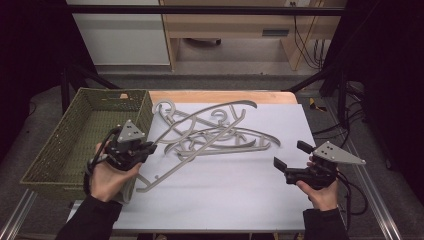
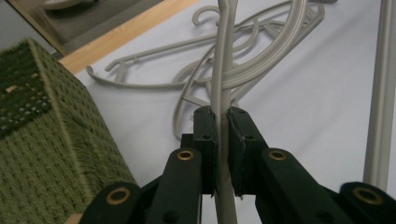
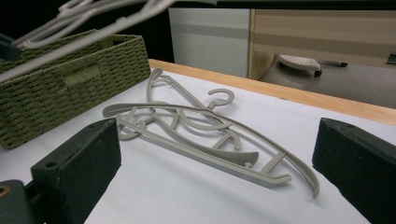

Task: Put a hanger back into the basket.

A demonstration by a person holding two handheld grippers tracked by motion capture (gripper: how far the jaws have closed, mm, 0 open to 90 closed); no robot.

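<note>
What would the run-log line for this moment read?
left gripper: shut on grey hanger, lifted | right gripper: open, holding nothing | hanger pile: on white sheet | green basket: left

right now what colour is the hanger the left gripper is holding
Pale grey-beige plastic hanger, pinched in the left gripper; clearest in the left gripper view.

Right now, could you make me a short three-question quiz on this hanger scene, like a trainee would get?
1. True or false: the left gripper is shut on a grey hanger.
2. Are the right gripper's jaws open or shut?
3. The green woven basket stands: A) beside the left gripper, B) beside the right gripper, C) on the pile of hangers.

Key: 1 true; 2 open; 3 A.
</note>
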